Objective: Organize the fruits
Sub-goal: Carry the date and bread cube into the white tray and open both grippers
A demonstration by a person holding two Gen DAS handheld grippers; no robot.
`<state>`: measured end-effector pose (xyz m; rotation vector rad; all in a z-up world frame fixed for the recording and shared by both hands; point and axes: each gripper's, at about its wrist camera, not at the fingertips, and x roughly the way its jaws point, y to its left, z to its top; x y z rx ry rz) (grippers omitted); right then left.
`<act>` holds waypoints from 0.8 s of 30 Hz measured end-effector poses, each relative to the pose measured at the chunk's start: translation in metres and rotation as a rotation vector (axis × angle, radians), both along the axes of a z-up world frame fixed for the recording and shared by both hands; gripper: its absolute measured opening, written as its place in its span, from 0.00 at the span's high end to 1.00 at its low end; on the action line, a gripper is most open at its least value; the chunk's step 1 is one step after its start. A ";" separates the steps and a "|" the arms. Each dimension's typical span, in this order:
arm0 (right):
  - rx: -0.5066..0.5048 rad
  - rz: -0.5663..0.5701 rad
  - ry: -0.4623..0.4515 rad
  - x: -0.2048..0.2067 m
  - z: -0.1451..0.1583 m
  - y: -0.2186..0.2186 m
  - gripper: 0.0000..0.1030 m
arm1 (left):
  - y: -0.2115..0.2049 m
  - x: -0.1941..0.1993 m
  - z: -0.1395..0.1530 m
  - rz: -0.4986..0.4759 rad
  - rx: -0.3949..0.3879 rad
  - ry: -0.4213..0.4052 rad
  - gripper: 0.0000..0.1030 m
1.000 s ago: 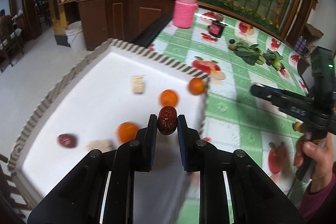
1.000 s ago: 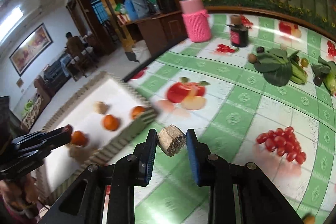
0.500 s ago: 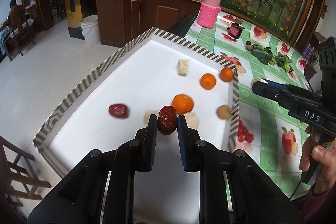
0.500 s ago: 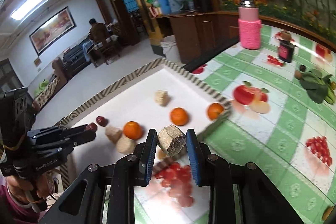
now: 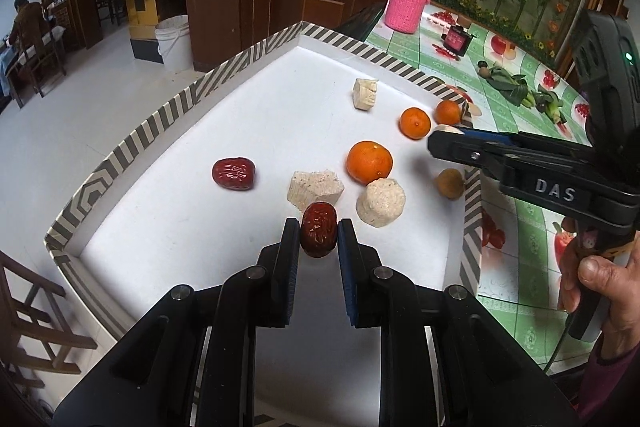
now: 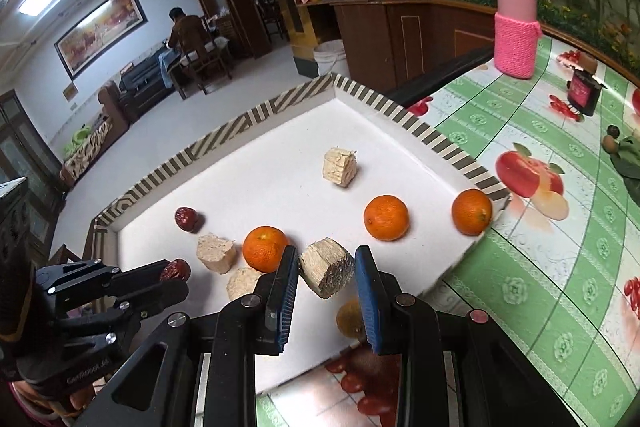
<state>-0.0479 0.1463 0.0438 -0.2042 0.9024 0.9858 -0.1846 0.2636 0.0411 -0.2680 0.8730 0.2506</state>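
My left gripper (image 5: 318, 235) is shut on a dark red date (image 5: 318, 234) above the near part of the white tray (image 5: 192, 99). My right gripper (image 6: 326, 269) is shut on a pale cut chunk (image 6: 326, 266) over the tray's near right edge (image 6: 460, 261); it also shows in the left wrist view (image 5: 440, 137). In the tray lie three oranges (image 5: 369, 163) (image 5: 415, 123) (image 5: 448, 112), another date (image 5: 233, 173), several pale chunks (image 5: 315, 187) (image 5: 380, 202) (image 5: 365, 94) and a small brown fruit (image 5: 449, 183).
The tray sits on a green checked tablecloth (image 6: 560, 267) with printed fruit. A pink-sleeved bottle (image 6: 515, 35), a small dark jar (image 6: 582, 93) and leafy greens (image 5: 516, 87) stand farther back. Beyond the tray's left side the floor drops away, with a white bucket (image 5: 173, 41).
Both grippers have moved in over the tray, each still holding its piece. The tray and its fruit now look nearer and steadier in both views.
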 end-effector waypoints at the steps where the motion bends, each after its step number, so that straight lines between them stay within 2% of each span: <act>1: -0.006 0.004 0.002 0.001 -0.002 0.002 0.73 | 0.001 0.001 -0.001 0.001 0.000 0.002 0.82; 15: -0.074 0.029 0.013 0.008 -0.022 0.027 0.73 | 0.003 0.007 -0.011 0.022 0.037 0.025 0.82; 19: -0.056 0.025 0.017 0.009 -0.022 0.027 0.73 | 0.002 0.008 -0.013 0.023 0.045 0.032 0.82; 24: -0.041 0.027 0.000 0.004 -0.014 0.022 0.68 | 0.001 0.008 -0.012 0.030 0.052 0.034 0.80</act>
